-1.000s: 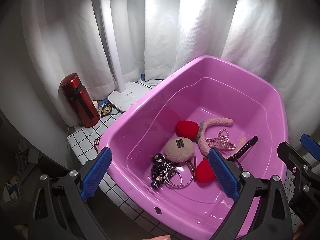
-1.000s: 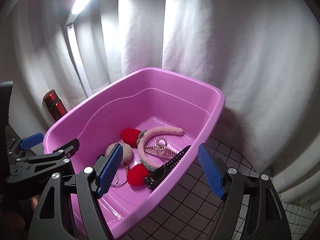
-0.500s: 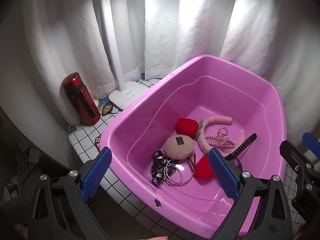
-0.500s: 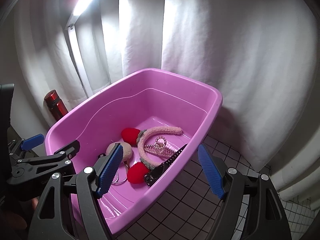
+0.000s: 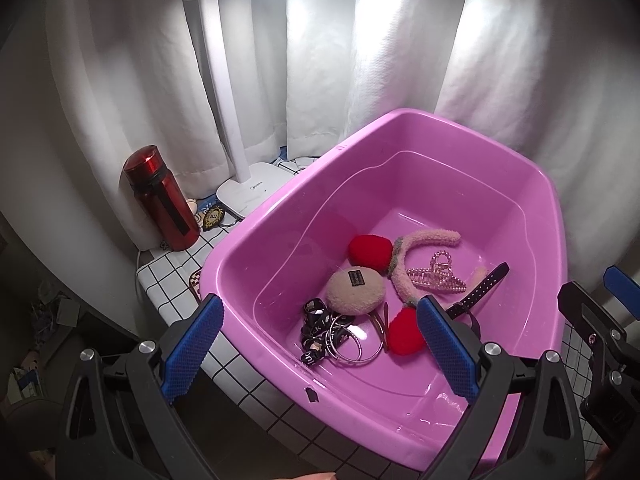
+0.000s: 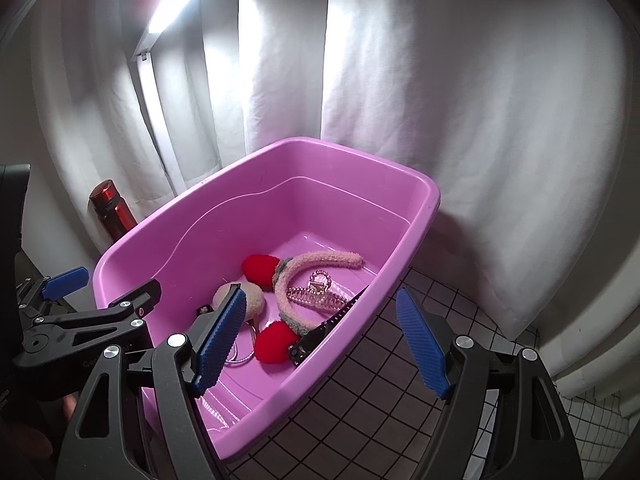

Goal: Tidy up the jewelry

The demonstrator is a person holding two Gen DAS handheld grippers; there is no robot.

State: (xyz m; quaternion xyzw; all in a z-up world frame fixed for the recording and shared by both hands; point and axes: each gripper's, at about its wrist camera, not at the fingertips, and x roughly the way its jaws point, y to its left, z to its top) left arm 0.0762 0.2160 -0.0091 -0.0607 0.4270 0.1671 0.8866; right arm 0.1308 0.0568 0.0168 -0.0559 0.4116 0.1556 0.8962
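Observation:
A pink plastic tub stands on the tiled table and holds the accessories. Inside lie a fuzzy pink headband with red pompoms, a clear pink claw clip, a beige fluffy puff, a black studded strap, metal bangles and a black printed ribbon. My left gripper is open and empty above the tub's near rim. My right gripper is open and empty over the tub's right edge.
A red bottle and a white desk lamp stand at the back left beside the tub. A small badge lies by the bottle. White curtains hang behind. Tiled table shows to the right of the tub.
Both grippers have pulled back and up a little from the tub; the tub's contents have not moved. Both stay open.

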